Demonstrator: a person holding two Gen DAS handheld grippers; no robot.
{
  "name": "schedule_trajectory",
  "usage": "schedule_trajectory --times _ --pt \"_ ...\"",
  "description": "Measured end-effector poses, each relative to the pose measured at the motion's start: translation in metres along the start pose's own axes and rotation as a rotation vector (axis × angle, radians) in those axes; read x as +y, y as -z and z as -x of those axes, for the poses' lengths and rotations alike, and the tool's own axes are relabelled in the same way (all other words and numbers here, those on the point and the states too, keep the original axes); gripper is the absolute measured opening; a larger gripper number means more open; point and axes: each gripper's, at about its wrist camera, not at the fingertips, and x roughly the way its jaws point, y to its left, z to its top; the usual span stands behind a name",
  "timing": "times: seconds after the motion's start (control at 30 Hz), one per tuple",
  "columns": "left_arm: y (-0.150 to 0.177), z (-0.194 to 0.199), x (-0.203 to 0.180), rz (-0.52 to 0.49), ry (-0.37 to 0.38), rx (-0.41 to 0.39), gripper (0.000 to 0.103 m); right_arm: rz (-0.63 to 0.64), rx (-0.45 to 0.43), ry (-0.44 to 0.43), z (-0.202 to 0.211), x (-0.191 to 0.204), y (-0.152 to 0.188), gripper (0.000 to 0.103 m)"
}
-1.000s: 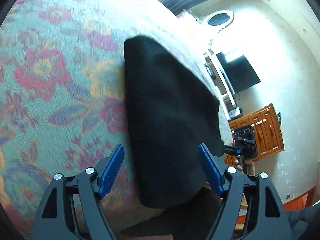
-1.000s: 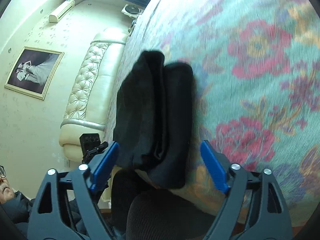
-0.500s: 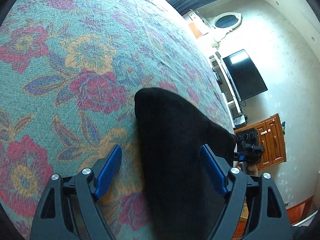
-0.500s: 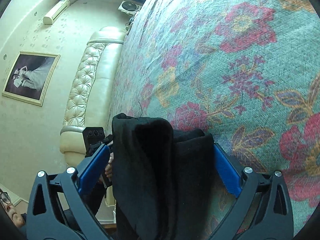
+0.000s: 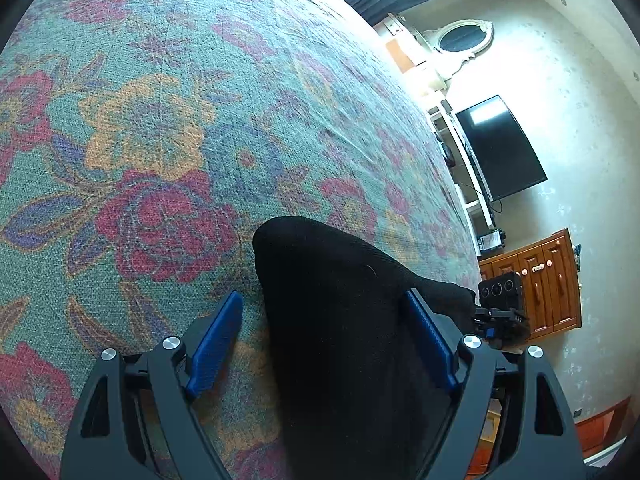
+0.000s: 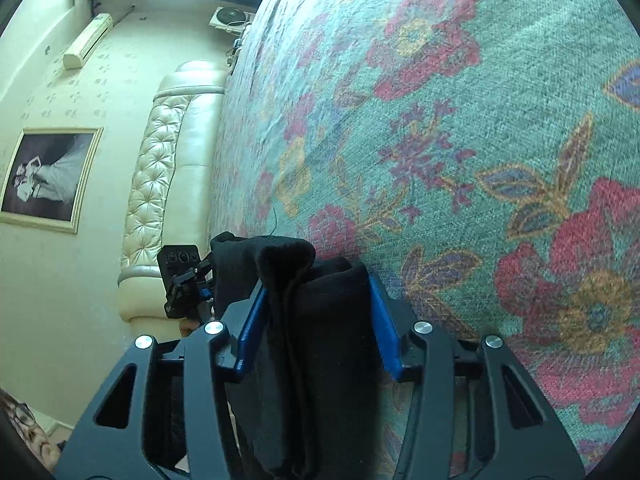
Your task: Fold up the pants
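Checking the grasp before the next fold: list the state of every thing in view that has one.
Black folded pants: bunched, layered, lying on the bed.
Left gripper: open, straddling the pants.
Right gripper: shut on the pants.
Floral woven bedspread: spread flat.
Flat black television: off.

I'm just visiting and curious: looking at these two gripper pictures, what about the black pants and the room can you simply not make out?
- The pants: lower part cut off by the bottom edge in both views, so the fold count is unclear.
- Left gripper: whether its right finger presses the cloth; the dark fabric hides the contact.
- Right gripper: pads pressed on the pants, but the layers inside are hidden.
- Framed picture: too small to read.
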Motion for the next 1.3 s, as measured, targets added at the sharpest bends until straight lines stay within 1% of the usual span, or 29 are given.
schedule_trajectory --times 0.07,0.1,0.13,0.17,0.2,0.23,0.3,0.37,0.43,0.53,0.6,0.63,0.67,0.7,0.73,0.77,0.83,0.93,1.07,1.1,1.13,1.2,1.27,1.3 --pt "-0.001 -0.001 0.0 0.001 0.002 0.005 0.08 -0.013 0.003 -0.034 0.005 -0.004 0.001 0.055" --pt "-0.001 -0.001 0.001 0.003 0.005 0.007 0.08 -0.022 -0.019 -0.033 0.012 -0.007 0.002 0.057" --pt "-0.002 -0.002 0.001 0.003 0.007 0.01 0.08 -0.037 -0.055 -0.032 0.02 -0.01 0.001 0.062" --pt "-0.002 -0.002 0.002 0.003 0.008 0.013 0.08 -0.061 -0.083 -0.051 0.028 -0.014 0.001 0.067" --pt "-0.004 -0.003 0.002 0.005 0.007 0.016 0.08 -0.086 -0.096 -0.081 0.032 -0.019 0.0 0.068" --pt "-0.005 -0.004 0.002 0.005 0.005 0.019 0.08 -0.102 -0.096 -0.105 0.033 -0.021 -0.001 0.071" --pt "-0.006 -0.005 0.001 -0.001 -0.001 0.024 0.08 -0.099 -0.079 -0.096 0.028 -0.02 -0.006 0.076" --pt "-0.007 -0.006 0.0 -0.005 -0.007 0.026 0.08 -0.054 -0.041 -0.081 0.019 -0.008 -0.011 0.095" --pt "-0.008 -0.008 -0.002 -0.008 -0.012 0.025 0.081 -0.007 0.005 -0.045 0.007 0.005 -0.016 0.101" --pt "-0.008 -0.01 -0.005 -0.022 -0.023 0.022 0.081 0.026 0.047 0.029 -0.011 0.018 -0.022 0.101" --pt "-0.005 -0.009 -0.006 -0.031 -0.029 0.017 0.081 0.03 0.05 0.024 -0.014 0.021 -0.024 0.101" --pt "-0.005 -0.01 -0.007 -0.035 -0.031 0.014 0.081 0.036 0.052 0.03 -0.016 0.022 -0.023 0.099" --pt "-0.005 -0.01 -0.008 -0.04 -0.031 0.012 0.081 0.046 0.055 0.053 -0.016 0.022 -0.022 0.089" --pt "-0.004 -0.01 -0.008 -0.046 -0.03 0.011 0.081 0.051 0.052 0.091 -0.016 0.023 -0.022 0.073" --pt "-0.004 -0.01 -0.009 -0.052 -0.03 0.011 0.081 0.03 0.052 0.106 -0.015 0.016 -0.022 0.041" --pt "-0.004 -0.012 -0.009 -0.059 -0.032 0.011 0.081 -0.005 0.043 0.083 -0.019 0.011 -0.02 0.037" --pt "0.0 -0.012 -0.011 -0.076 -0.041 0.005 0.081 -0.003 0.025 0.054 -0.016 0.003 -0.018 0.033" --pt "0.003 -0.013 -0.015 -0.104 -0.056 -0.009 0.081 0.006 0.008 0.035 -0.015 0.0 -0.017 0.031" --pt "0.011 -0.014 -0.018 -0.167 -0.081 -0.032 0.08 0.005 0.004 0.007 -0.014 -0.004 -0.018 0.031" --pt "0.012 -0.014 -0.019 -0.18 -0.095 -0.04 0.075 0.003 0.001 0.005 -0.014 -0.005 -0.019 0.031" --pt "0.013 -0.014 -0.019 -0.188 -0.107 -0.045 0.072 0.005 -0.001 0.003 -0.014 -0.005 -0.019 0.031" --pt "0.013 -0.013 -0.019 -0.204 -0.116 -0.051 0.064 0.006 -0.004 -0.003 -0.013 -0.007 -0.019 0.03" --pt "0.014 -0.012 -0.018 -0.21 -0.116 -0.055 0.059 0.004 -0.007 -0.007 -0.012 -0.009 -0.019 0.03" --pt "0.014 -0.013 -0.018 -0.21 -0.115 -0.058 0.059 0.004 -0.007 -0.007 -0.013 -0.01 -0.019 0.03"
